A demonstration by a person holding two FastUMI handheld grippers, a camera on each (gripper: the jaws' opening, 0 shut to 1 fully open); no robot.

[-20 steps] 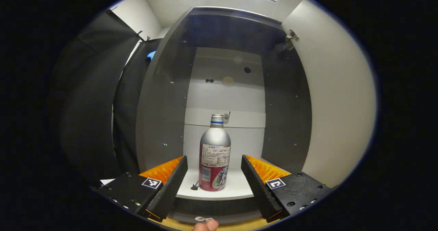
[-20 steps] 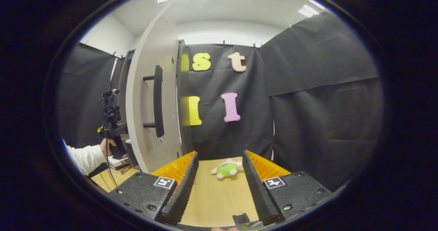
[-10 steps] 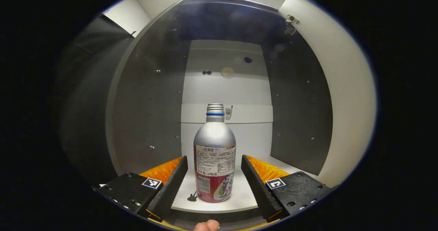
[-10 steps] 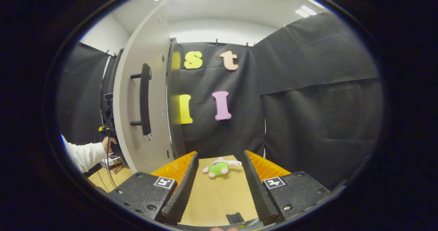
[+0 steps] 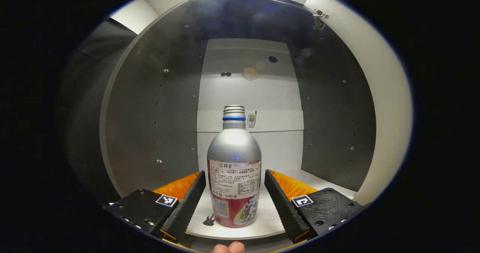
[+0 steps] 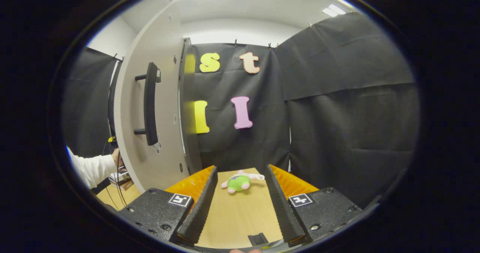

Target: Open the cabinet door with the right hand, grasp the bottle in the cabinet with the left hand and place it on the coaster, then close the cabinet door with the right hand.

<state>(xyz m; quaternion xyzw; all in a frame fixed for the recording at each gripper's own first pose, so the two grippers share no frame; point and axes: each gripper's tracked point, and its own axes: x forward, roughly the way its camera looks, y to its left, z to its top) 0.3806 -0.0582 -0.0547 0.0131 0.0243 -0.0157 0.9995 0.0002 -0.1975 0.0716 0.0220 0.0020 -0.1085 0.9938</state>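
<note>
A silver bottle with a red lower band and a blue neck ring stands upright on the white cabinet shelf. In the left gripper view my left gripper is open, and its fingers flank the bottle's lower body with small gaps on both sides. The cabinet door stands swung open at the left of the right gripper view, its dark bar handle facing me. My right gripper is open over the wooden table, to the right of the door, holding nothing.
The cabinet's dark side walls close in on both sides of the bottle. A green and pink plush toy lies on the table ahead of the right gripper. A person's white sleeve reaches behind the door, near stacked books.
The left gripper has moved forward into the cabinet, so the bottle now sits between its fingers. The right gripper view has drifted slightly; the door looks nearer and wider open.
</note>
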